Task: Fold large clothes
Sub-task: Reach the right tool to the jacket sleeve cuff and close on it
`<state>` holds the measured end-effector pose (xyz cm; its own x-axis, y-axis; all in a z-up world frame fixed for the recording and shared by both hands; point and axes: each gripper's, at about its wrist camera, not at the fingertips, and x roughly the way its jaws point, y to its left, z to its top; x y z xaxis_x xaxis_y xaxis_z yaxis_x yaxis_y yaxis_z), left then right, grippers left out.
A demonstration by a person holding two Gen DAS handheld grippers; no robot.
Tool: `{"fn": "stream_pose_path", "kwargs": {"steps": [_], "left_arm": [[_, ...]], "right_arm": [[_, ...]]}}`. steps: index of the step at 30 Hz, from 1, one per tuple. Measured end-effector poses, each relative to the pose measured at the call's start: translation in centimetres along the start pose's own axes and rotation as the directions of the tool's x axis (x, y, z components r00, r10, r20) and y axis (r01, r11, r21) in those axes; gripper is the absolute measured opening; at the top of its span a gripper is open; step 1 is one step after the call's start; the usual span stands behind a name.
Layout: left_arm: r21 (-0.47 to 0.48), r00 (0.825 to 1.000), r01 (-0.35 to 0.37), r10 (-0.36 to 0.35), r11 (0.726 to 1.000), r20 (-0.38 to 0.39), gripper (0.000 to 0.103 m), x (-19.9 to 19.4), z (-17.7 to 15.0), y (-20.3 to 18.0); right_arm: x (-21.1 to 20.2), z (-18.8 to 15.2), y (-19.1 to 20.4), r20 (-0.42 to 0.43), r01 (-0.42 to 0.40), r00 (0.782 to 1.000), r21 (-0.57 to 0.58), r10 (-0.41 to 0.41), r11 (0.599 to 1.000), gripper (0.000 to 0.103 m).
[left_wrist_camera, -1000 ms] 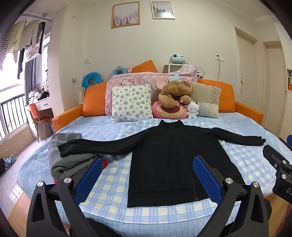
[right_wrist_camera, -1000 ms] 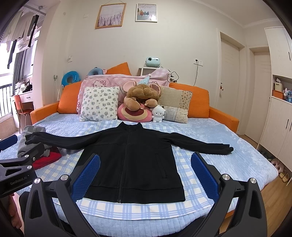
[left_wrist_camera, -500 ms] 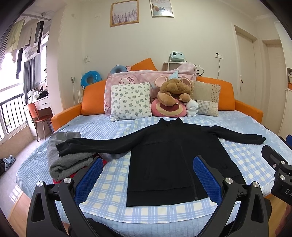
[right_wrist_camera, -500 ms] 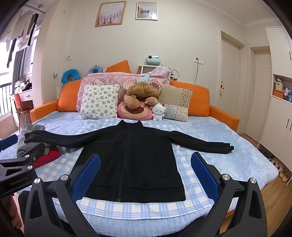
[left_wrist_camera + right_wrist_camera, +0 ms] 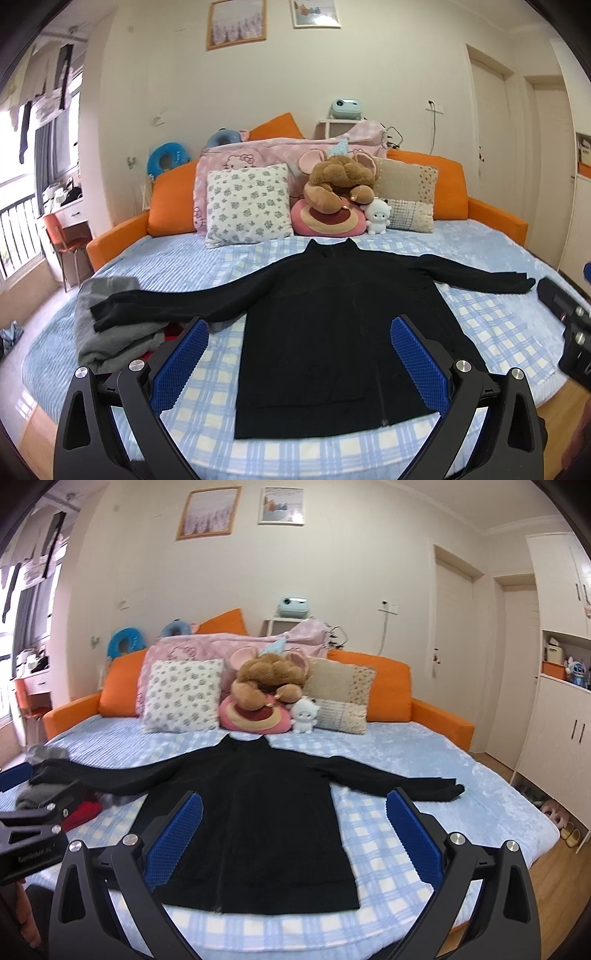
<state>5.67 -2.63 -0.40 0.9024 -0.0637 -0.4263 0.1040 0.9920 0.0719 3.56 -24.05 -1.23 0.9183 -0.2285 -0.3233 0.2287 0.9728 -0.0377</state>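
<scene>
black jacket [image 5: 343, 332] flat on bed [image 5: 498, 325] | ahead of left gripper [image 5: 299, 360], right gripper [image 5: 293, 832] | both spread wide, empty

Left wrist view: red garment [image 5: 170, 329] mostly hidden beneath grey garment [image 5: 110, 332] and the black jacket's [image 5: 343, 332] left sleeve end. Right hand-held gripper [image 5: 569, 325] cut off at right edge; jaw position unreadable there. Right wrist view: left hand-held gripper [image 5: 33, 827] cropped at left edge. Shelf items [image 5: 565, 664] too small to identify. Shoes [image 5: 561, 819] by the bed partly hidden behind the mattress.
</scene>
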Motion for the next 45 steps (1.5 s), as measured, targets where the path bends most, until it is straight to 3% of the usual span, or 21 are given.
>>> {"fn": "stream_pose_path", "kwargs": {"steps": [6,14,22,25,28,34,39,41,45], "left_arm": [[0.053,1.000,0.015,-0.014,0.998,-0.025,0.100,4.8,2.6,-4.0],[0.072,0.993,0.103,-0.098,0.992,-0.059,0.100,11.8,6.1,-11.0],[0.057,0.957,0.227,-0.211,0.972,-0.200,0.100,21.7,8.2,-18.3],[0.067,0.949,0.220,-0.198,0.973,-0.247,0.100,25.7,8.9,-21.1],[0.070,0.935,0.233,-0.204,0.970,-0.291,0.100,29.4,9.4,-23.4],[0.084,0.911,0.266,-0.222,0.960,-0.348,0.100,36.3,10.2,-27.6],[0.037,0.867,0.288,-0.244,0.957,-0.435,0.100,42.5,10.9,-31.1],[0.039,0.855,0.309,-0.260,0.950,-0.448,0.100,44.1,11.0,-32.3],[-0.025,0.810,0.342,-0.308,0.939,-0.499,0.100,47.5,10.9,-34.2]], "right_arm": [[4.2,1.9,-3.6,0.002,0.078,0.997,0.044,-0.078,0.996,0.099],[10.2,4.1,-8.5,-0.034,0.146,0.989,0.040,-0.145,0.988,0.098],[17.5,5.4,-16.2,-0.100,0.089,0.992,0.092,-0.080,0.992,0.098],[21.2,5.9,-20.6,-0.175,0.074,0.983,0.147,-0.048,0.986,0.098],[25.4,6.1,-25.8,-0.264,0.065,0.965,0.223,-0.004,0.973,0.098],[32.9,5.1,-35.7,-0.427,0.081,0.901,0.326,0.070,0.942,0.098],[37.6,3.7,-40.8,-0.511,0.137,0.859,0.314,0.046,0.940,0.096],[39.5,2.8,-42.4,-0.547,0.136,0.835,0.327,0.070,0.935,0.094],[42.5,1.0,-45.1,-0.591,0.158,0.799,0.384,0.110,0.910,0.083]]}}
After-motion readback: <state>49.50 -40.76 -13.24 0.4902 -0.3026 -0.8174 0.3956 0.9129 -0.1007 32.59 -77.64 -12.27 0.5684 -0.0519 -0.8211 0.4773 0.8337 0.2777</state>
